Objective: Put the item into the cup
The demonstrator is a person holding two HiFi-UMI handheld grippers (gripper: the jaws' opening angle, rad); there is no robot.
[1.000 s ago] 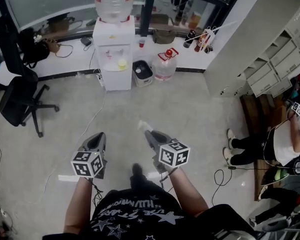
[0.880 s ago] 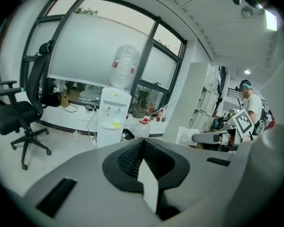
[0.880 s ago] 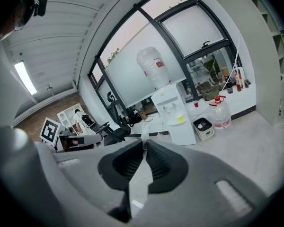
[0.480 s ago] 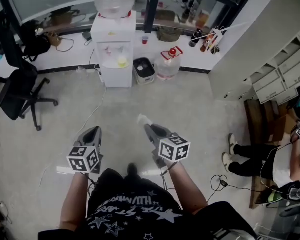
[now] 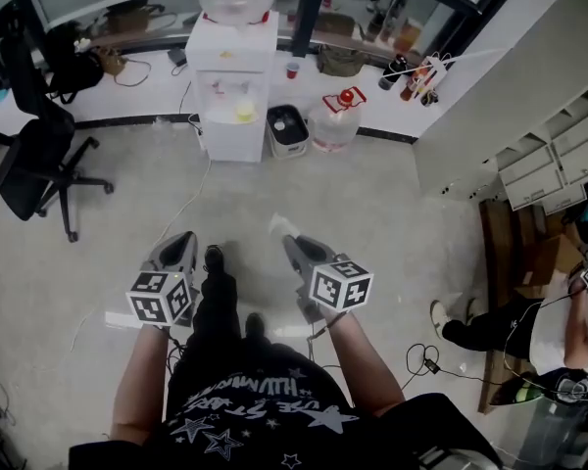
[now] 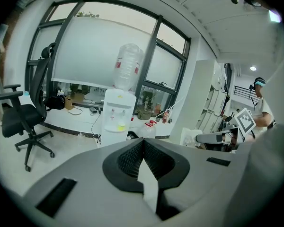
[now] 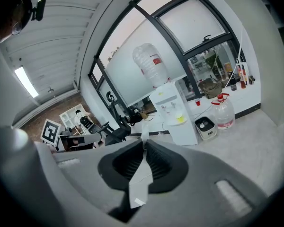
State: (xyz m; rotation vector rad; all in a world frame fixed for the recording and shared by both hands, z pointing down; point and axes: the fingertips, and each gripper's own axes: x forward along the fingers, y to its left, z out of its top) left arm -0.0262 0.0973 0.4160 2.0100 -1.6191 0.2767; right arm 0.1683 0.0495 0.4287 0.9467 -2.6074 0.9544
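Note:
In the head view my right gripper (image 5: 292,242) is shut on a small white packet (image 5: 279,225) that sticks out past its tips. In the right gripper view the packet (image 7: 141,178) runs back between the closed jaws. My left gripper (image 5: 183,239) is held level beside it, jaws shut, nothing sticking out; a pale strip shows behind its tips (image 6: 143,141) and I cannot tell what it is. Both grippers hang over the floor, pointing at a white water dispenser (image 5: 233,86). A small red cup (image 5: 292,69) stands on the ledge to its right.
Right of the dispenser stand a dark bin (image 5: 287,130) and a water jug with a red cap (image 5: 335,123). A black office chair (image 5: 34,169) is at the left, white cabinets (image 5: 529,116) at the right. Another person (image 5: 529,331) sits low at the right. A cable (image 5: 191,213) crosses the floor.
The person has stepped forward: a dark leg and shoe now show between the grippers. The dispenser sits slightly nearer and more central. Both grippers keep their pose and stay shut.

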